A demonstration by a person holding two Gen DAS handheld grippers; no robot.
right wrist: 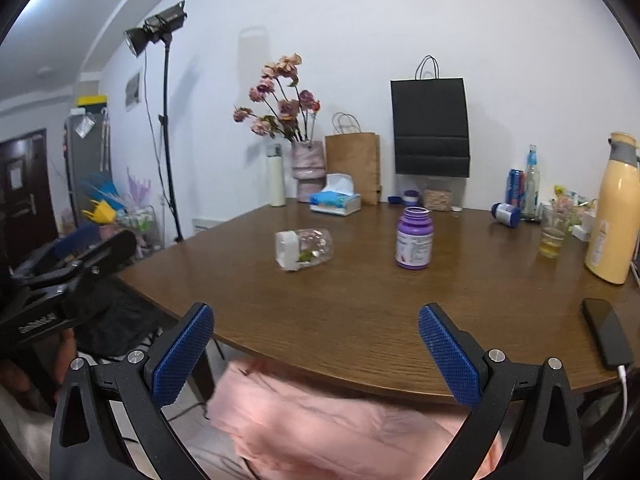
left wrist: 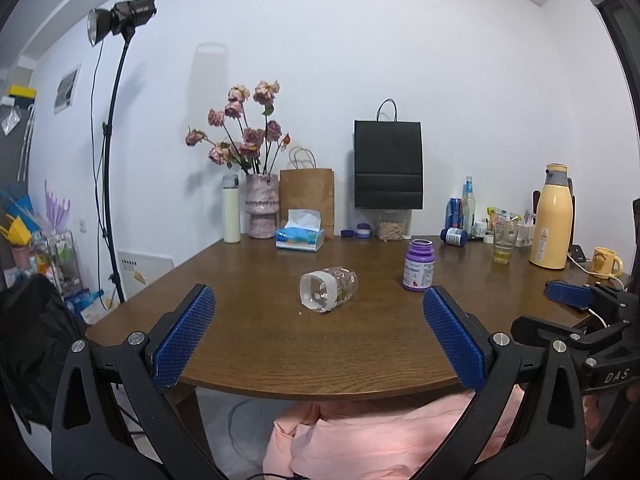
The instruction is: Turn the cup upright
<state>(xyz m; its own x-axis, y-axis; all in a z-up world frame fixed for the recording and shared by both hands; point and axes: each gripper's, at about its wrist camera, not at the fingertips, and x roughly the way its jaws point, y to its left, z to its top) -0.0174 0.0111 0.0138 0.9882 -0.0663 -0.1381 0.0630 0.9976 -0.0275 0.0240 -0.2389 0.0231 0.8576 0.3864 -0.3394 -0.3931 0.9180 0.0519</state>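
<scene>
Right now both of my grippers hang back at the near edge of the table point(left wrist: 260, 344), low in each frame, and neither touches anything. My left gripper point(left wrist: 318, 340) has its blue pads spread wide, and so does my right gripper point(right wrist: 316, 354); nothing sits between the fingers of either.

The cup point(left wrist: 329, 289) lies on its side just below the middle of the left wrist view, a clear printed glass with its thick base turned toward me and its mouth pointing away to the right. In the right wrist view it sits left of centre, well apart from my fingers.

Several things could go wrong, as I judge it. The cup is round and smooth, so a push from one pad before the other closes would likely roll it away across the wood. Glass against the textured pads may slip if I pinch near the tapering end. The purple bottle point(left wrist: 418, 266) stands just to the right of the cup in both views, uncapped as far as I can tell, and a wide swing while tipping the cup up could knock it over. Setting the base down tilted could let the cup topple again.
</scene>
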